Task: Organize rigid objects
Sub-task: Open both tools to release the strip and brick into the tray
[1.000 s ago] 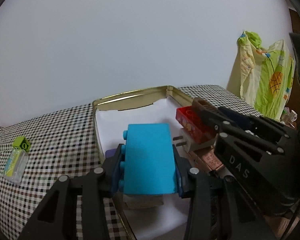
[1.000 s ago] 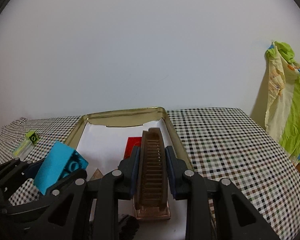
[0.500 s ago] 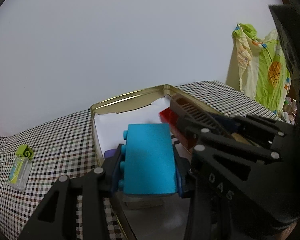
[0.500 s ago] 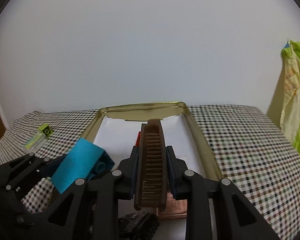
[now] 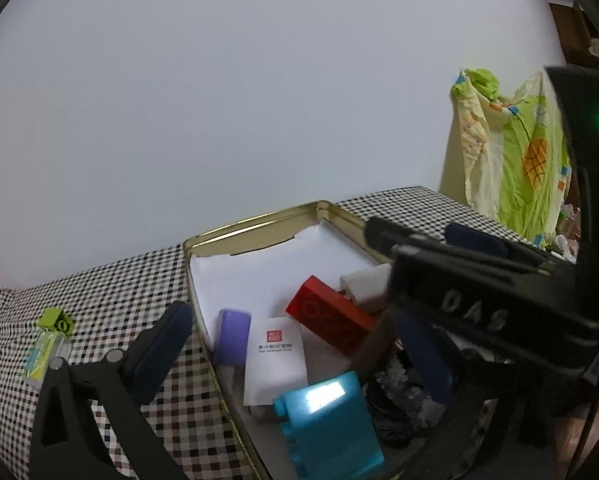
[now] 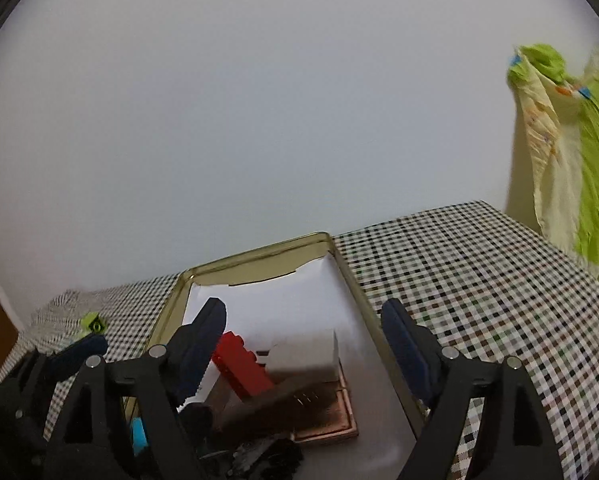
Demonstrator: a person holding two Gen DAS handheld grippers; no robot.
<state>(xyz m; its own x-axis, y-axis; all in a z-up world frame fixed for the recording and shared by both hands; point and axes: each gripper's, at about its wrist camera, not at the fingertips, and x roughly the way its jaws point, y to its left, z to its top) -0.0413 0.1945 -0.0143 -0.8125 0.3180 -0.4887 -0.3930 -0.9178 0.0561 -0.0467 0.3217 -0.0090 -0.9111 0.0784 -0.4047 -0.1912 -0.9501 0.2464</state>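
One item remains outside on the checked desk point(image 5: 111, 280): a green-capped clear tube point(image 5: 47, 344), far left. Left claw point(image 5: 283, 332), jaws just opened wide, has the blue block point(image 5: 331, 420) lying free in the tin point(image 5: 259, 220). Right claw point(image 6: 303, 336), also just opened, is empty above the brown comb point(image 6: 275, 404), blurred, among the tin's contents.

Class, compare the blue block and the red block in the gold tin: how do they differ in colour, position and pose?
The blue block is light turquoise; the red block is translucent red. The blue block lies at the tin's near end, the red block further back, mid-tin. The blue block's studs face left; the red block sits diagonally. Both are studded toy bricks, neither gripped.
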